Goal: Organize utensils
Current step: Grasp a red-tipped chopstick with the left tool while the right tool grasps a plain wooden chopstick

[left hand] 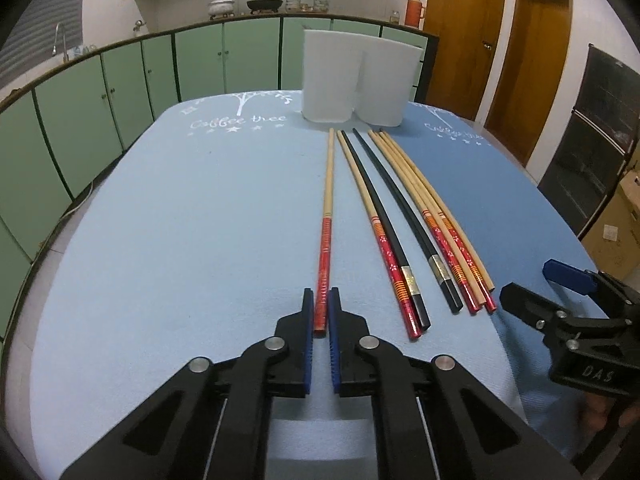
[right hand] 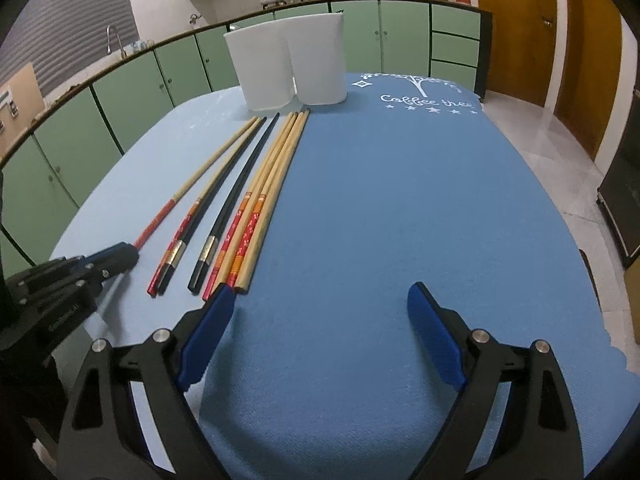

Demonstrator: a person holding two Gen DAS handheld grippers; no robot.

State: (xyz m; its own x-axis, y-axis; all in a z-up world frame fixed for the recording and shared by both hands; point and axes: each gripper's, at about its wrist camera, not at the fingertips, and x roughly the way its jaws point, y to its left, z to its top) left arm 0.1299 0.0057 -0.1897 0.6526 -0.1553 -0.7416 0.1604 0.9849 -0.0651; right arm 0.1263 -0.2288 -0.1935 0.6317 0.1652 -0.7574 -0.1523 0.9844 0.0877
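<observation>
1. Closest to the left wrist camera, the left gripper (left hand: 321,308) lies low and level over the desk (left hand: 192,240), its blue-padded jaws drawn nearly together around the red handle end of a single chopstick (left hand: 326,220); whether the pads actually press it I cannot tell.
2. That chopstick lies flat on the blue cloth, its pale tip pointing toward the white holders (left hand: 328,76) at the far edge.
3. Just to its right lies a red-handled chopstick (left hand: 374,216) touching a black chopstick (left hand: 384,220), then a second black one (left hand: 404,208) slightly apart.
4. Farther right, a bundle of three bamboo chopsticks (left hand: 436,216) lies side by side, touching.
5. The right gripper (right hand: 320,300) hovers near the desk's front, tilted slightly down, jaws spread wide and holding nothing; its left finger (right hand: 208,332) sits just beside the handle ends of the bundle (right hand: 256,220).
6. Green cabinets (left hand: 120,92) curve behind the desk.
</observation>
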